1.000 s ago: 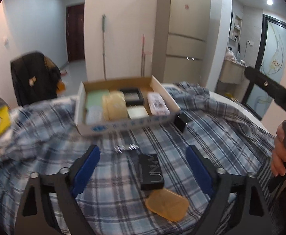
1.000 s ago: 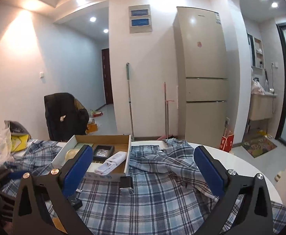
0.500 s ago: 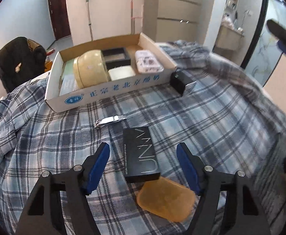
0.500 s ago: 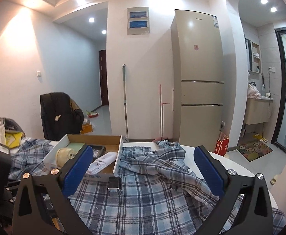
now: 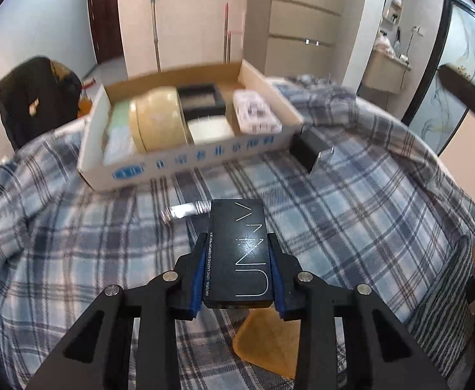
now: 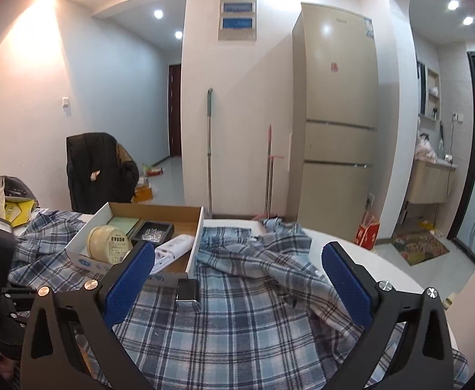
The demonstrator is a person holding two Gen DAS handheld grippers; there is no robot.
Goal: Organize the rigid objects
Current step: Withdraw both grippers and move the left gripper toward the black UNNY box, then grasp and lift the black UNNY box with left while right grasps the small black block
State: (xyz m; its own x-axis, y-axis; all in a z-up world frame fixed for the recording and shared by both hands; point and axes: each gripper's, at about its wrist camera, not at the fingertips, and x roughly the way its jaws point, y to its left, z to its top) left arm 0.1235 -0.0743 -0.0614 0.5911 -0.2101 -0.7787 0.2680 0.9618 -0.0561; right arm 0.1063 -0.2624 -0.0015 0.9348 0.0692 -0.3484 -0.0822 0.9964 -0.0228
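The left gripper (image 5: 239, 269) is closing, its blue pads against the long sides of a black box (image 5: 239, 250) (white lettering on top) lying between them on the plaid cloth (image 5: 351, 221), toward the cloth's near edge. An amber slab (image 5: 270, 341) lies just beneath, nearer the edge. A silver strip (image 5: 185, 210) sits beside the box's far end. Further back, the tray (image 5: 185, 162) holds a round tin (image 5: 156, 123), a black frame (image 5: 200, 99) and a white case (image 5: 253, 113); a small black block (image 5: 309, 149) touches its right corner. The right gripper (image 6: 237, 276) stands wide, nothing between its pads, above the cloth.
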